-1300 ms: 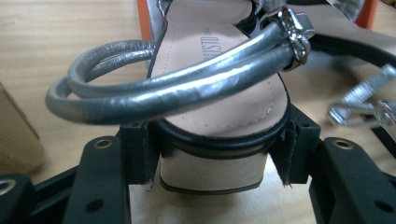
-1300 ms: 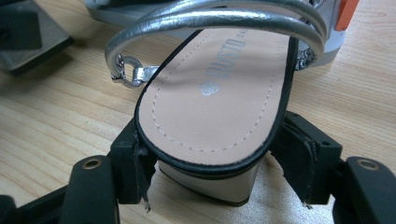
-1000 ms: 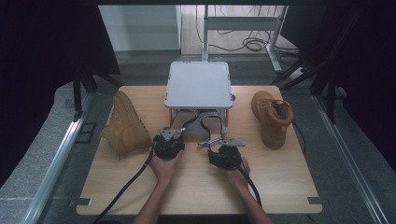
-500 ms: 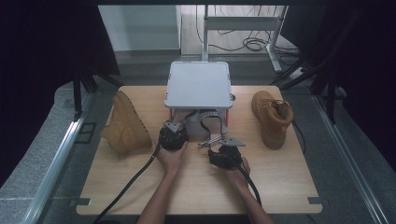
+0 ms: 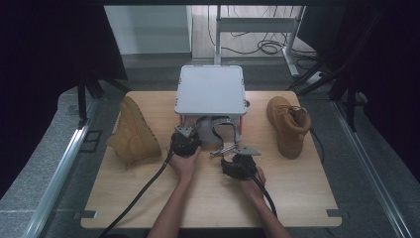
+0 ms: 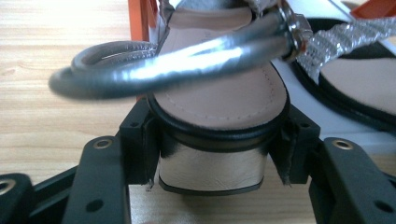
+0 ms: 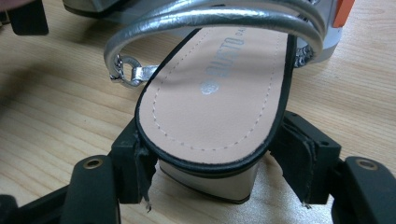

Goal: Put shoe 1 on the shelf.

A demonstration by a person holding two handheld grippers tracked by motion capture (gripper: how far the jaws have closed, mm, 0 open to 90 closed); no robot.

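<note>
Sandals, light with hard shiny heels, sit mid-frame under the grey stand (image 5: 210, 89): your left gripper (image 6: 212, 154) pinches one sandal's heel (image 6: 212, 170), your right gripper (image 7: 219, 163) pinches the other sandal's heel (image 7: 210, 184), so squeeze there, not the floppy straps.

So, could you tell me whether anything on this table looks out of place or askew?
Yes: the left boot lies tipped on its side, while the right boot stands upright. The two sandals are heel-clamped, one in the left gripper and one in the right gripper, whose pad edges look frayed.
</note>
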